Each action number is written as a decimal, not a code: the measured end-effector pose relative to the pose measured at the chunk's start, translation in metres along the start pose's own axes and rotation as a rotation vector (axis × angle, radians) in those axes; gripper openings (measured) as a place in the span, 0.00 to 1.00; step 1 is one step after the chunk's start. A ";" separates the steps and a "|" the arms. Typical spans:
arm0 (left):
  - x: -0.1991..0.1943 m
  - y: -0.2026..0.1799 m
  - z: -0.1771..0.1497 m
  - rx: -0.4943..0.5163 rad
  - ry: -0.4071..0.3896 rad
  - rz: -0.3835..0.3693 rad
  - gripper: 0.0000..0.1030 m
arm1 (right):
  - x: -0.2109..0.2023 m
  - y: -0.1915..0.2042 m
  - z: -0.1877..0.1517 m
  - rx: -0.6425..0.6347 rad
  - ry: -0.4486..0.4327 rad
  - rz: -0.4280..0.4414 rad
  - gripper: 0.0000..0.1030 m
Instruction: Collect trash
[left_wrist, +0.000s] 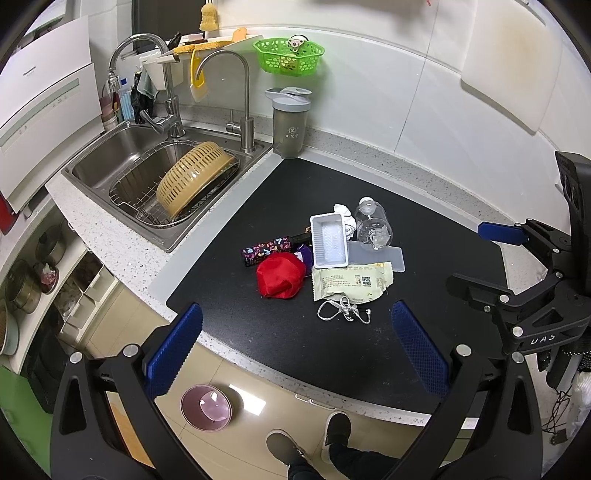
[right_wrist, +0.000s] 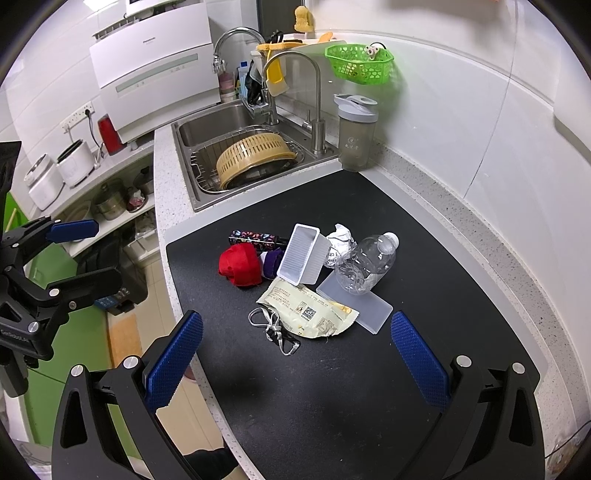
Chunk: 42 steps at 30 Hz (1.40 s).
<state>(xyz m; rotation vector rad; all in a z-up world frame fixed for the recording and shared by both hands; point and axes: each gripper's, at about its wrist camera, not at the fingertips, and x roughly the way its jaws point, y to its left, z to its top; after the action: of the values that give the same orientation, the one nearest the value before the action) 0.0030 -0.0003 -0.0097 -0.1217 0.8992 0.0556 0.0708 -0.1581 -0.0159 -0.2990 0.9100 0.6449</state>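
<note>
A pile of trash lies on the black mat (left_wrist: 288, 343) (right_wrist: 332, 387): a white plastic tray (left_wrist: 329, 240) (right_wrist: 301, 254), a crushed clear bottle (left_wrist: 371, 223) (right_wrist: 365, 264), crumpled paper (left_wrist: 343, 212) (right_wrist: 340, 238), a yellowish snack wrapper (left_wrist: 351, 282) (right_wrist: 310, 308), a flat clear lid (left_wrist: 384, 256) (right_wrist: 356, 302), a red cloth (left_wrist: 280, 275) (right_wrist: 239, 264), a purple item (left_wrist: 306, 254) (right_wrist: 271, 262), a patterned dark tube (left_wrist: 264, 249) (right_wrist: 255, 238) and a white string (left_wrist: 343, 310) (right_wrist: 275, 328). My left gripper (left_wrist: 297, 349) is open and empty, above the mat's front edge. My right gripper (right_wrist: 297, 356) is open and empty, near the pile.
A steel sink (left_wrist: 110, 162) (right_wrist: 207, 127) with a yellow colander (left_wrist: 192, 177) (right_wrist: 255, 155) lies at the back left. A grey shaker bottle (left_wrist: 290, 123) (right_wrist: 354, 133) stands by the wall. A pink bin (left_wrist: 205, 406) stands on the floor beside the person's feet (left_wrist: 295, 446).
</note>
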 end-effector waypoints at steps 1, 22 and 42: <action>0.000 0.000 0.000 0.000 0.000 -0.001 0.97 | 0.000 0.000 0.000 0.000 0.000 0.000 0.95; 0.050 0.011 0.014 0.026 0.067 0.018 0.97 | 0.024 -0.014 0.008 0.036 0.039 0.005 0.95; 0.190 0.033 0.021 -0.047 0.247 -0.030 0.95 | 0.077 -0.051 0.007 0.093 0.150 0.003 0.95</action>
<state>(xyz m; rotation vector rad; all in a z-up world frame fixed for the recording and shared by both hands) 0.1342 0.0342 -0.1476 -0.1881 1.1426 0.0342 0.1414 -0.1645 -0.0753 -0.2651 1.0808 0.5863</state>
